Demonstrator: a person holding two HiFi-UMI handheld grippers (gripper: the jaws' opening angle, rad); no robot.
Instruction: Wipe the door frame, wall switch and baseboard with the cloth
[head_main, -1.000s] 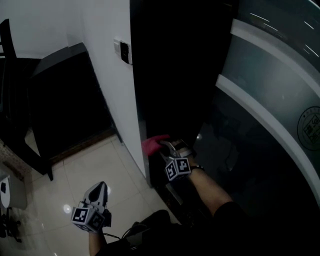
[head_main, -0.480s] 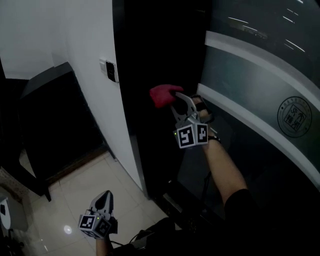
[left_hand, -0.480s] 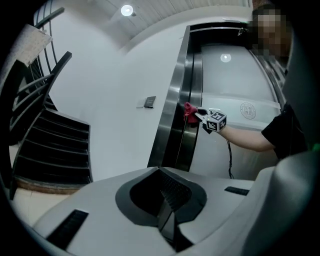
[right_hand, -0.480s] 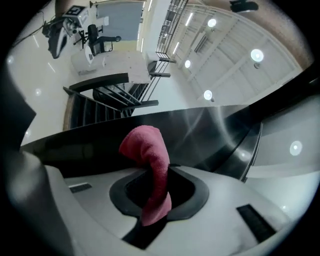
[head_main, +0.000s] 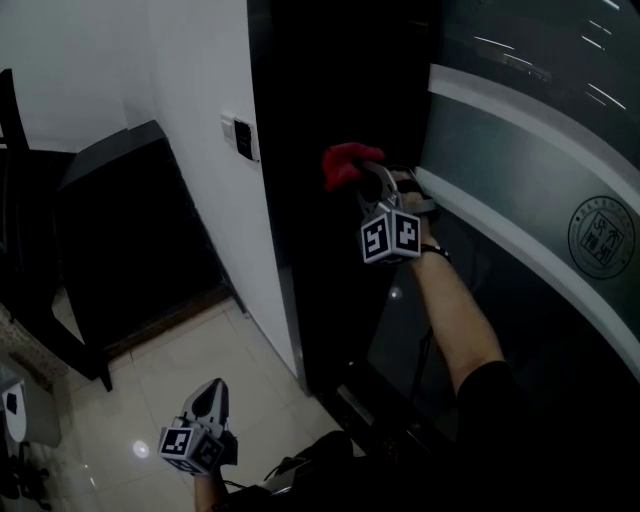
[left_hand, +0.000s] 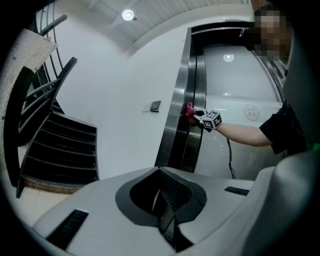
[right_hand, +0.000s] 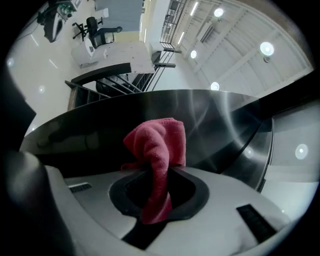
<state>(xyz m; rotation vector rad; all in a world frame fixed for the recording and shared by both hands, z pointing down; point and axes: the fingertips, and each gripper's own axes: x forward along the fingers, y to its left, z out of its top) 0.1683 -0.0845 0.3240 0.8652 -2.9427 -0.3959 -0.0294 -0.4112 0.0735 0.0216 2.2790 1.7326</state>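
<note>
Pinching the red cloth (head_main: 345, 163) between its jaws, the right gripper (head_main: 368, 180) holds it up against the dark door frame (head_main: 300, 230), where it appears to touch the frame's face. The left gripper (head_main: 209, 395) hangs low and to the left of the frame, jaws together on nothing. The wall switch (head_main: 243, 139) sits on the white wall just left of the frame.

The likely risk is that only a narrow fold is clamped. Drag along the metal could tug the cloth loose, or the hard jaw tips could scrape the frame.

The right gripper view shows that thin grip and the frame's brushed sheen. The head view shows neither, yet it places the switch beside the frame.
</note>
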